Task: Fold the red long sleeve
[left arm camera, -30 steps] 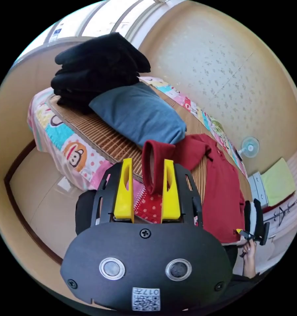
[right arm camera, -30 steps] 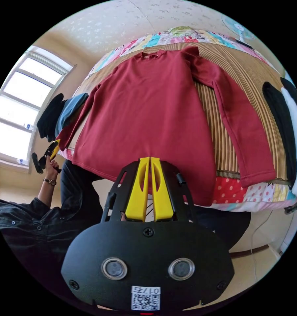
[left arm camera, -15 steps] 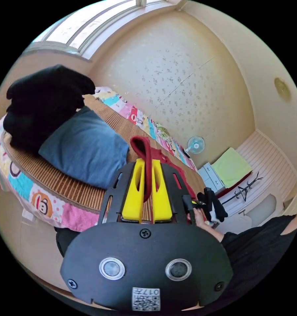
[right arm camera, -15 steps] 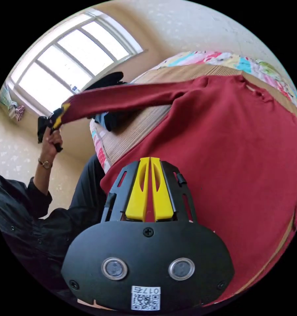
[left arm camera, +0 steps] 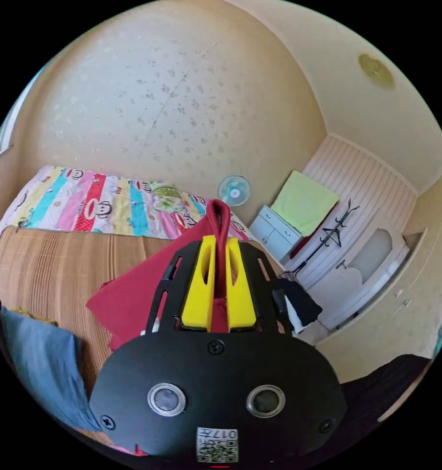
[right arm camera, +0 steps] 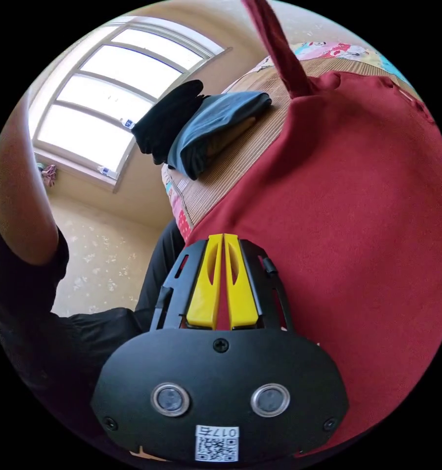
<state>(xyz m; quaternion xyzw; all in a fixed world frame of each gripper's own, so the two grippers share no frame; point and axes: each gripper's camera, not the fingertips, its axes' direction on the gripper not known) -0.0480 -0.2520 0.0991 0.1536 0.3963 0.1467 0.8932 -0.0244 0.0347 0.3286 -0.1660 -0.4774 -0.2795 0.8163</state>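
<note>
Left hand-held gripper (left arm camera: 219,245): clamped on sleeve (left arm camera: 220,215), now raised over shirt (right arm camera: 358,220); sleeve fold begun. Right hand-held gripper (right arm camera: 223,242): jaws together, grip unclear

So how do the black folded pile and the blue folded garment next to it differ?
The black folded pile is bulkier and lies nearer the window; the blue folded garment is flatter and lies nearer the red long sleeve shirt. Both rest folded on the woven bamboo mat, touching each other.
</note>
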